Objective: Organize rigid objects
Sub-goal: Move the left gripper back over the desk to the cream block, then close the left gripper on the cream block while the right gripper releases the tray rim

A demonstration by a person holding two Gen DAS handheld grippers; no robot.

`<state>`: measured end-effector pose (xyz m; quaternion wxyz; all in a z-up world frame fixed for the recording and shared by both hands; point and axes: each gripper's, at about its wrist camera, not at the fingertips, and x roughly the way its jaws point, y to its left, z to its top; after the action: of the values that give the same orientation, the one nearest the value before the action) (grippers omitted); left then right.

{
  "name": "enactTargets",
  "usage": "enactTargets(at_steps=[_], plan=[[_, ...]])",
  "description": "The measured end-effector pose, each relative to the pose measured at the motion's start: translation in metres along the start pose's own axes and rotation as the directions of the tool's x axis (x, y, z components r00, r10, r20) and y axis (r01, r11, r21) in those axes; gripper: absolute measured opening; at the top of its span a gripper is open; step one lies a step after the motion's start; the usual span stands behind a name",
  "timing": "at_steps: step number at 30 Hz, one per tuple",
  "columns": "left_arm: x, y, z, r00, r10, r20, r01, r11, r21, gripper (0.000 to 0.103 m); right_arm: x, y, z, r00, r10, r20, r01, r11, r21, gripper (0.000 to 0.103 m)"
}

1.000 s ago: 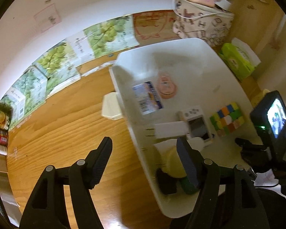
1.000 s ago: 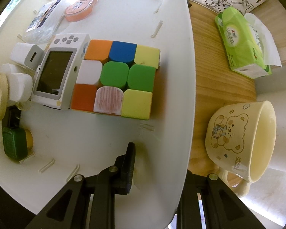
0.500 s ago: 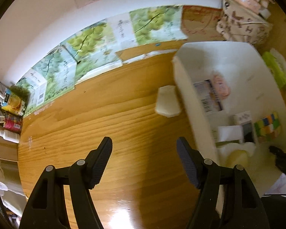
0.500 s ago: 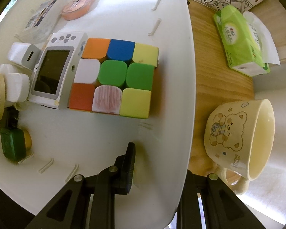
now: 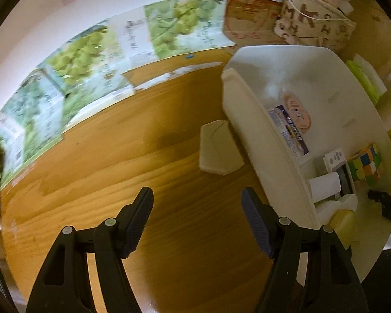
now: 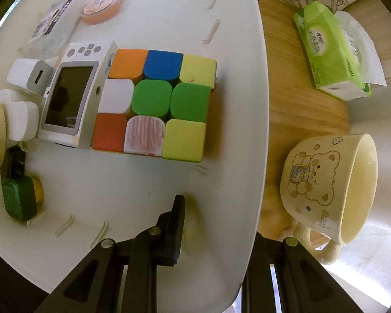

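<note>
Bin (image 6: 258, 109) rim hides one finger of the right gripper (image 6: 216, 234), clamped on it; one cube (image 6: 156, 101) inside. Left gripper (image 5: 196, 221) spread, empty.

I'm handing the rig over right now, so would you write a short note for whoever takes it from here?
Left gripper: jaws open and empty, above the wooden table, short of the flat white piece lying beside the bin.
Right gripper: jaws clamped on the white bin wall, one finger inside, one outside.
In the bin: puzzle cube, white handheld device, white charger, pink round case, packet, green item.
Left: the white piece; possibly the bear mug outside the bin.
</note>
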<state>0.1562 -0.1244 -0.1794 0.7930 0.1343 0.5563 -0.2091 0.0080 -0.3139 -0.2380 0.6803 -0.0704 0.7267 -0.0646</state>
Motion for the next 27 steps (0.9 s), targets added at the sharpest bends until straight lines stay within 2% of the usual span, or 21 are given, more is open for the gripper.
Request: enactTargets(at_steps=[3, 5, 10, 16, 27], plan=[[0.009, -0.001, 0.004, 0.999, -0.051, 0.015, 0.050, 0.998, 0.029, 0.075, 0.001, -0.001, 0.004, 1.000, 0.001, -0.012, -0.001, 1.000, -0.006, 0.023], [0.015, -0.003, 0.006, 0.998, -0.059, 0.028, 0.058, 0.997, 0.050, 0.080, 0.002, -0.002, 0.007, 1.000, 0.003, -0.019, -0.003, 1.000, -0.010, 0.023], [0.030, -0.006, 0.009, 0.996, -0.085, 0.015, 0.084, 0.994, 0.074, 0.080, 0.004, -0.006, 0.015, 0.999, 0.012, -0.030, -0.012, 1.000, -0.012, 0.023], [0.040, 0.008, 0.016, 0.992, -0.123, 0.033, 0.123, 0.992, 0.003, 0.080, 0.008, -0.007, 0.021, 0.999, 0.016, -0.039, -0.016, 1.000, -0.016, 0.023], [0.052, 0.007, 0.018, 0.988, -0.150, 0.022, 0.150, 0.989, 0.002, 0.080, 0.007, -0.015, 0.032, 0.998, 0.057, -0.039, -0.057, 0.998, -0.006, 0.023]])
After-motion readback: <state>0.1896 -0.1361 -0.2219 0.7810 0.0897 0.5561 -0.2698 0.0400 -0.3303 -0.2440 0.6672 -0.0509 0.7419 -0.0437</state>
